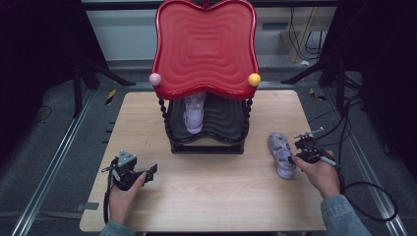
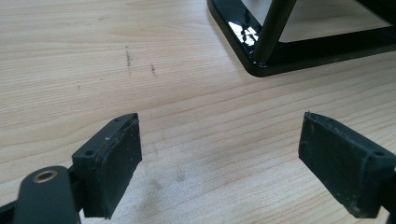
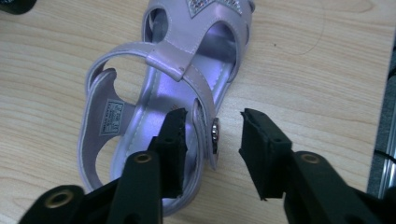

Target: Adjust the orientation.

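A lilac sandal [image 1: 281, 153] lies on the wooden table [image 1: 206, 191] at the right, toe pointing away from me. My right gripper [image 1: 295, 158] is at its heel end. In the right gripper view the jaws straddle the sandal's [image 3: 187, 56] buckled side strap: one pad sits inside the shoe, the other outside it, and a gap shows on the outer side, so the right gripper [image 3: 212, 121] is open. A matching sandal [image 1: 193, 114] stands on the lower shelf of the rack. My left gripper [image 1: 153, 172] [image 2: 219, 135] is open over bare wood at the front left.
A two-tier rack with a red wavy top tray [image 1: 205, 44] and a black base [image 1: 206, 146] stands at the table's back middle; its base corner [image 2: 303, 56] lies ahead of the left gripper. A pink ball [image 1: 155, 78] and a yellow ball [image 1: 254, 79] cap its posts. Cables trail at the right.
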